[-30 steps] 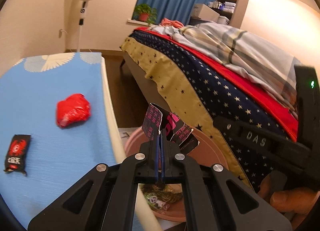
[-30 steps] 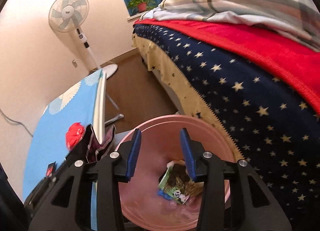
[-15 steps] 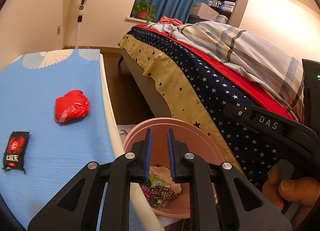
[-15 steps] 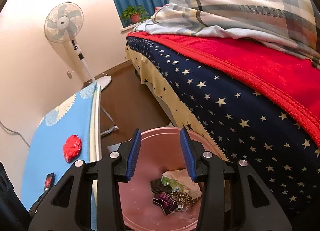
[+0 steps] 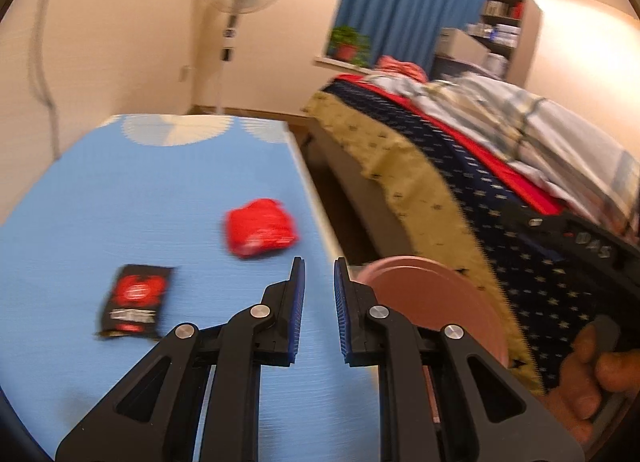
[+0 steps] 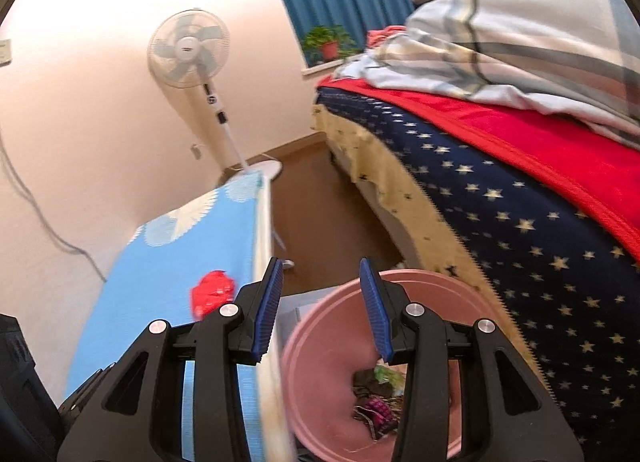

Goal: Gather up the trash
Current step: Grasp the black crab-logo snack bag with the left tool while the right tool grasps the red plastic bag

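Judging red crumpled wrapper (image 5: pixel 261 228) as light, soft, crushable, prob. slick film; best pinched across its bunched middle. It lies on blue counter (image 5: pixel 120 190) near black sachet (image 5: pixel 135 301). Left gripper (image 5: pixel 319 316): jaws just opened, narrow gap, empty. Right gripper (image 6: pixel 321 312): jaws apart, empty, over pink bin (image 6: pixel 332 346).

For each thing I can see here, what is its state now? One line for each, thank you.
left gripper: open, nothing between its fingers.
right gripper: open, empty, above the bin.
red crumpled wrapper: lying on the blue board, not collected.
black packet: lying flat on the blue board, not collected.
pink bin: on the floor beside the board, holding some trash.
fan: upright; running or not, unclear.
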`<state>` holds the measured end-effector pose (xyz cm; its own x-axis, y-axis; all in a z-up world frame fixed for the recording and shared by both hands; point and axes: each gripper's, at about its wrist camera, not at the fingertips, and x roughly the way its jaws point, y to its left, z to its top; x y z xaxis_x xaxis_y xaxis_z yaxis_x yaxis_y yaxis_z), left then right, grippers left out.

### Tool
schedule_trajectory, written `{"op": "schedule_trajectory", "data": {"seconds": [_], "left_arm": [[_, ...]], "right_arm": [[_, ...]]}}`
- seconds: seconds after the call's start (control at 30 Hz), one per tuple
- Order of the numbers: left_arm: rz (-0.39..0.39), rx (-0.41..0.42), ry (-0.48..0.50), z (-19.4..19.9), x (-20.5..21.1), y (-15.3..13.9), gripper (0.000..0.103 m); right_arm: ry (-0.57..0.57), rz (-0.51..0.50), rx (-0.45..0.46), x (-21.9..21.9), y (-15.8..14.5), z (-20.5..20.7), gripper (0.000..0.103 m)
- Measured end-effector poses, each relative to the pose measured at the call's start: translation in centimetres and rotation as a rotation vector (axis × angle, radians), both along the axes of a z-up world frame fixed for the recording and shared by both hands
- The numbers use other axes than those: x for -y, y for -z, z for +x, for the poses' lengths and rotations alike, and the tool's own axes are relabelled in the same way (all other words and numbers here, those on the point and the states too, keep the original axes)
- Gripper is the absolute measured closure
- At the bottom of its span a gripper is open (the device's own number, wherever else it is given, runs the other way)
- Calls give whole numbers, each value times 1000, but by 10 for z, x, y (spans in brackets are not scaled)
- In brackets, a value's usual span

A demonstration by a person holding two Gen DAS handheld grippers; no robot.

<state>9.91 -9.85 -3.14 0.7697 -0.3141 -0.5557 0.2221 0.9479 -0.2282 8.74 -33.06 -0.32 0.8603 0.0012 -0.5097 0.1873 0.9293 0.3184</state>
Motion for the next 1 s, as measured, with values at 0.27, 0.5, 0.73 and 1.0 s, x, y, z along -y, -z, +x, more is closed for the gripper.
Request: {"op": "schedule_trajectory", "data": {"seconds": [0.27, 0.5, 0.73, 1.0], "left_arm": [[133, -78, -228, 15, -41, 19, 85], [207, -126, -289, 28, -56, 31, 57], [257, -181, -292, 40, -58, 45, 55], [264, -235, -311, 48, -68, 53, 56]], "right_arm": [[-96, 24, 3, -30, 6, 18, 62], [-148, 39, -10, -47, 15, 36, 62], [-181, 38, -31, -63, 25, 54, 62], [-220, 8, -68, -87, 37, 77, 48]]}}
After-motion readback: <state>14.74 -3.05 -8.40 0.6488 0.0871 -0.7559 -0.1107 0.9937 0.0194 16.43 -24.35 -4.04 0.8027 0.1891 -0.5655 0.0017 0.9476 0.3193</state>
